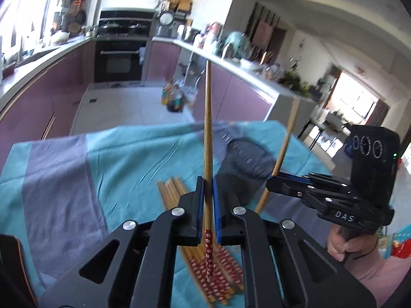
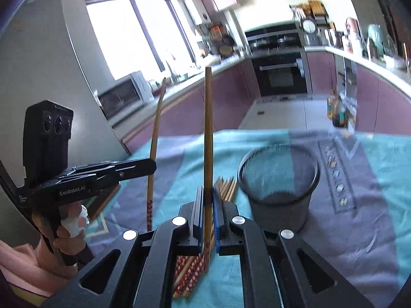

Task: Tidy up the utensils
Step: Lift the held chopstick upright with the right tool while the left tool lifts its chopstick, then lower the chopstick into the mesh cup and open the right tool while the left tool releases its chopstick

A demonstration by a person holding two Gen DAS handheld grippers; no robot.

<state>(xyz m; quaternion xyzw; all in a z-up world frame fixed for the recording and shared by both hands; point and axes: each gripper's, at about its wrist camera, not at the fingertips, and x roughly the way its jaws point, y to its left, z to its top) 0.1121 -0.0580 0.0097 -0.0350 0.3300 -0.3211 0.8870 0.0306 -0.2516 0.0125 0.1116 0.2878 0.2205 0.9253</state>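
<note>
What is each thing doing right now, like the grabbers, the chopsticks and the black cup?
left gripper: shut on one chopstick, lifted
right gripper: shut on another chopstick, lifted
chopstick pile: lying flat on the cloth
mesh cup: upright, looks empty

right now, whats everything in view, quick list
held chopsticks: two, wood with red patterned ends, one in the left hand-held gripper, one in the right
chopstick pile: several, same kind, lying on the cloth
mesh cup: one, black, upright beside the pile
cloth: one, teal and grey, covers the table
hand-held grippers: two, black, left and right, both shut on a chopstick
hands: two, left, right, on the grips
</note>
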